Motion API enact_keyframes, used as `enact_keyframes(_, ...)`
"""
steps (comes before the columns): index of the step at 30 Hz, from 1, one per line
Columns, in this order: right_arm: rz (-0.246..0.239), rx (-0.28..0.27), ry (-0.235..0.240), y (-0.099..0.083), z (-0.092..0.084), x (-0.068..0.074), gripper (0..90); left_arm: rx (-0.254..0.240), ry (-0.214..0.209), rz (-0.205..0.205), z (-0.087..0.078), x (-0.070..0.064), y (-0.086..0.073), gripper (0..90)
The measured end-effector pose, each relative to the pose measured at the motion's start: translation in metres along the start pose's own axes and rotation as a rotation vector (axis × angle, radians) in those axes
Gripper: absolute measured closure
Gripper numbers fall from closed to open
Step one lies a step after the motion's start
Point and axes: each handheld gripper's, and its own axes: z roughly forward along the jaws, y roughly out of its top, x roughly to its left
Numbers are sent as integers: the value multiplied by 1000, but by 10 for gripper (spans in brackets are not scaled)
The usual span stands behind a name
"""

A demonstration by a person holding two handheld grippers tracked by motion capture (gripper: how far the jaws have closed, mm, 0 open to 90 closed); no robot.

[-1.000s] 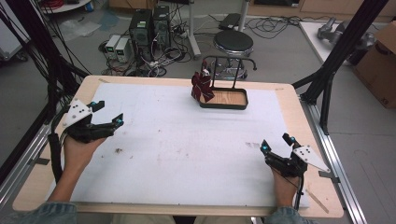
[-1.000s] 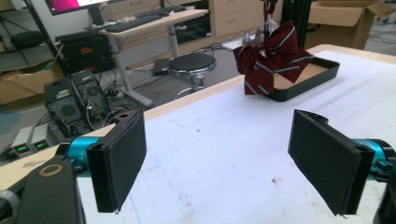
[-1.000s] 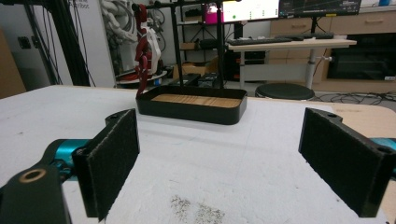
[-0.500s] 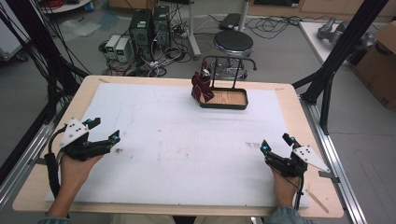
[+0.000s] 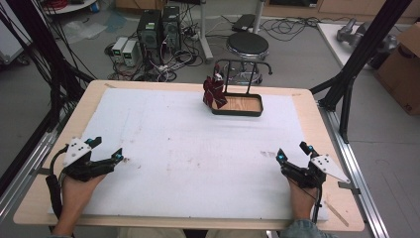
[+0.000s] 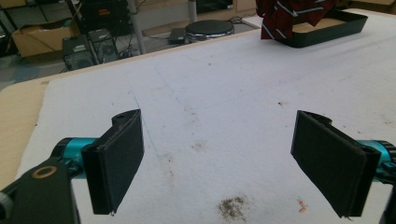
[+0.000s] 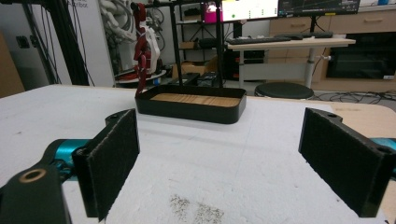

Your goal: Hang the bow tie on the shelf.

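Both at rest near the front edge of the white foam-covered table, well apart from each other. Left hand-held gripper with jaws spread wide, nothing between them, same story in the left gripper view. Right hand-held gripper also spread and empty, low over the mat. Dark red striped necktie way off at the far side, draped on the black metal stand with its wooden-bottomed tray, hanging at the tray's left end. Looks like the very start, probably the reach toward the necktie, not begun yet. Next move: going forward across the mat and closing on the hanging fabric without knocking the stand over.
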Motion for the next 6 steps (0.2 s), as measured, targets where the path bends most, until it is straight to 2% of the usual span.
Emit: enact_keyframes(6, 2, 2, 1, 0, 0, 0, 115, 12, 4, -1, 2, 1, -3, 175)
